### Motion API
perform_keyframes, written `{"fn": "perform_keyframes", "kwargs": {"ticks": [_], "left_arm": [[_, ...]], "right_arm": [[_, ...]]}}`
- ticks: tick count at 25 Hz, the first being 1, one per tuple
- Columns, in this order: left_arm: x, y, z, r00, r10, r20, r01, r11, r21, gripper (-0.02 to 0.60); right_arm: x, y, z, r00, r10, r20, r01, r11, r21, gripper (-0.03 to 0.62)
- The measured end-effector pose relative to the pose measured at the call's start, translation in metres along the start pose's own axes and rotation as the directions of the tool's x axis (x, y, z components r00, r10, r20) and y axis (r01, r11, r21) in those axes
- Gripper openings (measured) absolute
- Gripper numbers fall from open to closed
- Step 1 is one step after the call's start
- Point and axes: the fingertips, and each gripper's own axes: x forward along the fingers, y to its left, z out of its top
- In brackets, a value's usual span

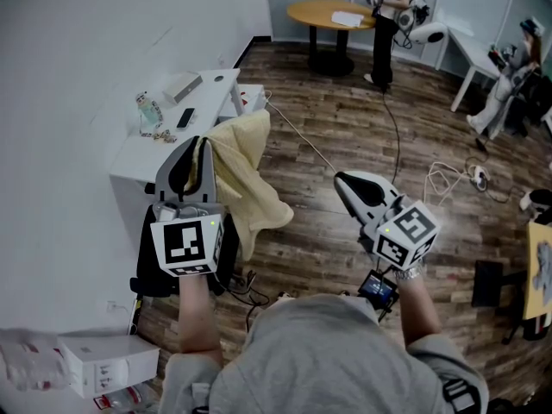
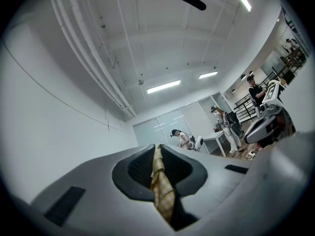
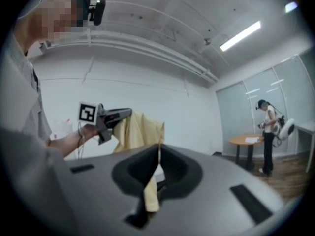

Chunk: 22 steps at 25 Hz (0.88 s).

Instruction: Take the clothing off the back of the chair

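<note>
Each gripper view shows a yellow fold clamped in its own closed jaws. The head view shows only the left gripper [image 1: 197, 145] gripping the garment [image 1: 246, 175]; the right gripper [image 1: 341, 180] looks apart from it there. The garment hangs above a black chair [image 1: 152, 257], beside a white desk [image 1: 142, 158]. Wood floor [image 1: 345, 102]; round table [image 1: 328, 11] and people behind.

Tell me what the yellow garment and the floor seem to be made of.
The yellow garment looks like thin, matte woven cloth: it hangs in folds, and the left gripper view shows a check weave. The floor looks like dark wood planks with a slight sheen, from the seams and grain; solid timber or laminate, I can't tell.
</note>
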Motion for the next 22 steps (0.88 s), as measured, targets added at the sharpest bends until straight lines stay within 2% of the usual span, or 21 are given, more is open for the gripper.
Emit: {"fn": "perform_keyframes", "kwargs": {"ticks": [8,22], "left_arm": [[0.007,-0.023,0.011,1.0,0.002,0.019,-0.002,1.0,0.012,0.063],[0.016,-0.057,0.016,1.0,0.003,0.003,-0.003,1.0,-0.027,0.063]], "right_arm": [[-0.019,-0.015,-0.001,1.0,0.004,-0.004,-0.004,1.0,-0.004,0.034],[-0.043,-0.039,-0.002,1.0,-0.002,-0.005,0.002,1.0,0.002,0.034]]}}
